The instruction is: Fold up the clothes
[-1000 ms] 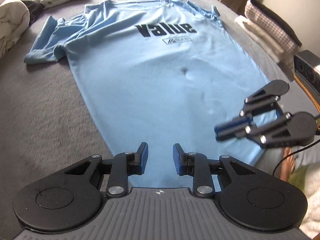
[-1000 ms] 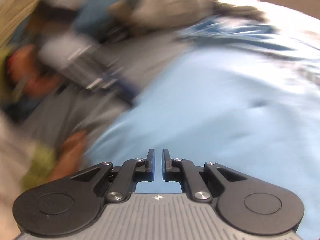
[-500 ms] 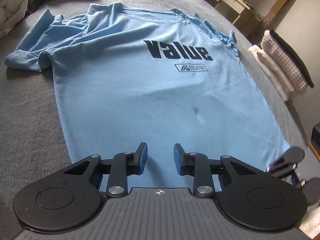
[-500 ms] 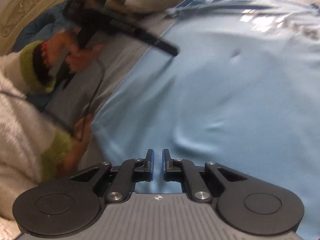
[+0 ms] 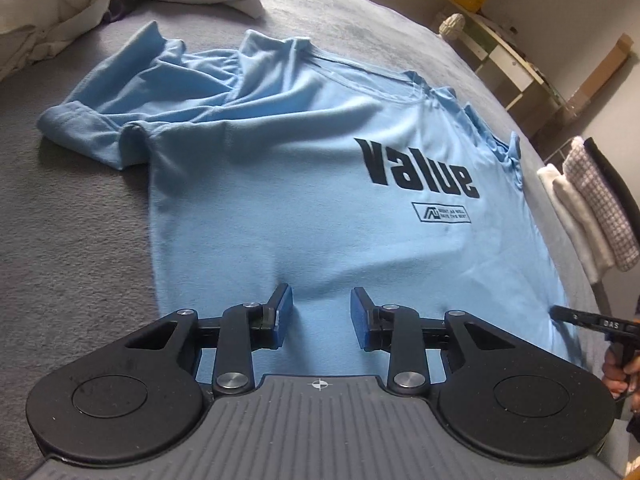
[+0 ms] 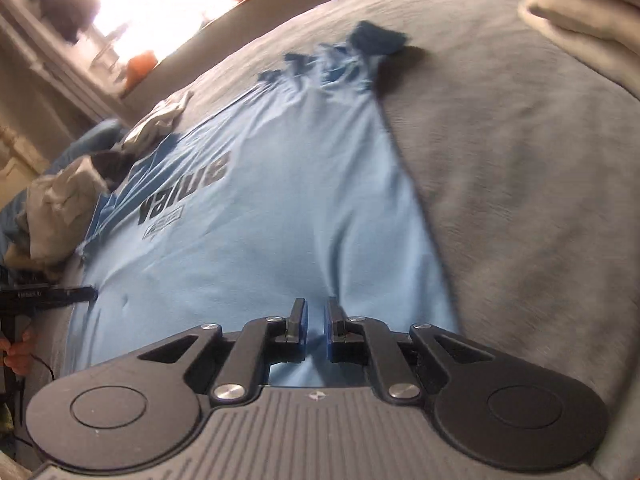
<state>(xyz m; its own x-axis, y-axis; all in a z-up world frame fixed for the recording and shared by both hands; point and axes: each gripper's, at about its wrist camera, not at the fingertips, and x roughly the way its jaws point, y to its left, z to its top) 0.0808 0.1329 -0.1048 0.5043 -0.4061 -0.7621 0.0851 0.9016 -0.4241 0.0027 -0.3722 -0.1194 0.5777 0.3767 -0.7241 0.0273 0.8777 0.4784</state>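
Covering most of the grey bed (image 5: 72, 248), the light blue T-shirt (image 5: 304, 208) lies spread flat with its "value" print up and the hem toward both tools; the far sleeve (image 5: 104, 120) is bunched and creased, and nothing of the body looks folded over. That fits a shirt laid out for folding, so a good hem grab matters. The left gripper (image 5: 321, 312) sits low over the hem with its fingers parted and nothing between them. The right gripper (image 6: 314, 330) is at the other hem corner, fingers drawn to a narrow gap; whether cloth is pinched there I cannot tell. Both layers should be caught at matching corners, the lift kept level, and that crumpled sleeve smoothed.
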